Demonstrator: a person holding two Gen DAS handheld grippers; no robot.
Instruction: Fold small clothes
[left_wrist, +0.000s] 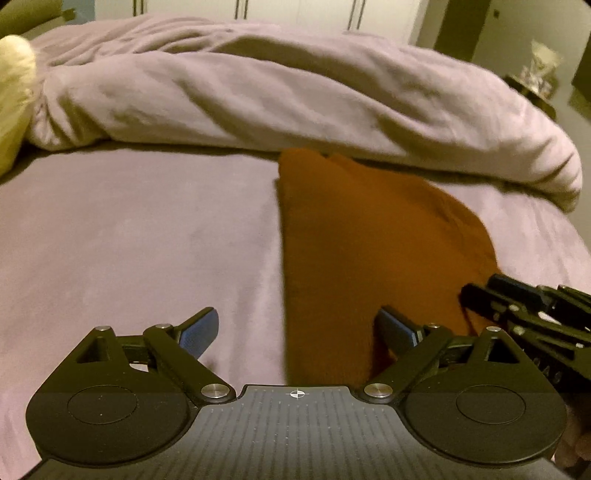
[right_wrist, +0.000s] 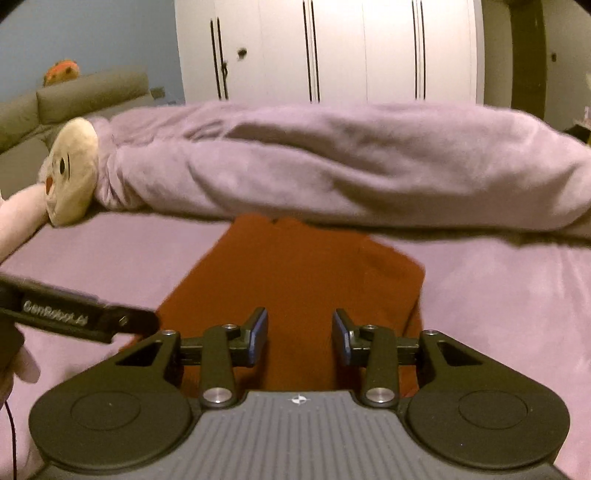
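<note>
We are holding the left gripper (left_wrist: 297, 334) with its jaws spread wide open, and nothing is between them. The rust-orange garment (left_wrist: 369, 236) is lying flat on the bed; its left edge is running down between our two blue pads, so the right pad is hanging over the cloth and the left pad over the bare sheet. We cannot tell if the pads are touching the fabric.

We are holding the right gripper (right_wrist: 300, 338) also open, with a narrower gap, and it is grasping nothing. In the right wrist view the garment (right_wrist: 306, 280) is lying directly in front of and under both pads, and it is reaching away to the rolled blanket. The left gripper (right_wrist: 74, 315) is coming into this view from the left side, with its tip near the near left corner of the cloth.

The garment is resting on a mauve bed sheet (left_wrist: 129, 240), which is looking soft and a little like velvet. Behind it a thick duvet (right_wrist: 332, 166) of the same colour is lying in a long wrinkled roll. A cream plush toy (right_wrist: 72, 171) with a round face is lying at its left end. Further back we are seeing a white wardrobe (right_wrist: 332, 48) with dark vertical handles and a grey-green sofa (right_wrist: 74, 99).

The garment is looking matt, smooth and folded into a long shape with quite straight edges.
</note>
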